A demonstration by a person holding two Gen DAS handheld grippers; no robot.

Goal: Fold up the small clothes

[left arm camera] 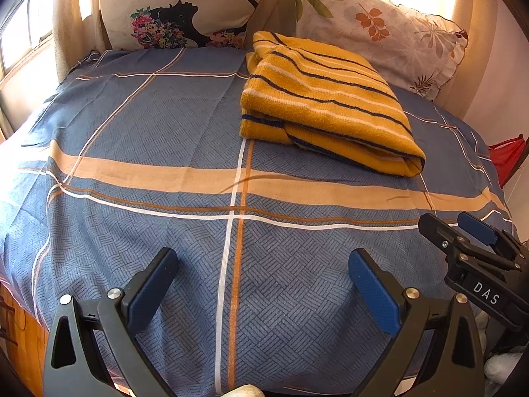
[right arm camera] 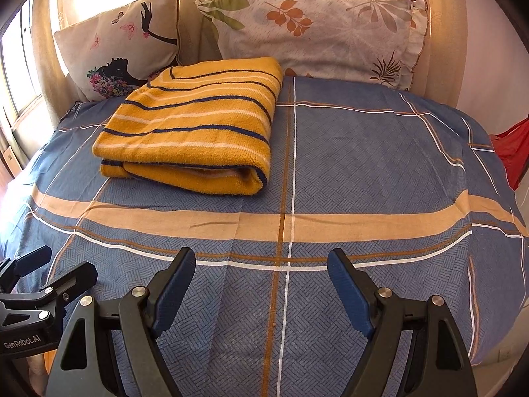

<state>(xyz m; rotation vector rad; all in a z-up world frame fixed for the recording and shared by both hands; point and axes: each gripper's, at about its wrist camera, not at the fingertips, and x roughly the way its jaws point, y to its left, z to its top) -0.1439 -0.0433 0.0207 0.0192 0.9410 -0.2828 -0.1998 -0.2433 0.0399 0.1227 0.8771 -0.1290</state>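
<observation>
My left tongs [left arm camera: 263, 284] and right tongs [right arm camera: 261, 286] both spread apart over blue plaid bed [right arm camera: 363, 152], folded yellow striped garment [right arm camera: 195, 122] far, two pillows [right arm camera: 317, 33] behind, curtained window glare.

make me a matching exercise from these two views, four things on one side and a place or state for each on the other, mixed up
Things:
1. yellow striped garment
2. leaf-print pillow
3. left claw
4. red cloth

Places or states:
A. open, holding nothing
B. folded, lying on the blue checked bedsheet
C. at the bed's right edge
D. propped at the head of the bed

Pairs: 1-B, 2-D, 3-A, 4-C
</observation>
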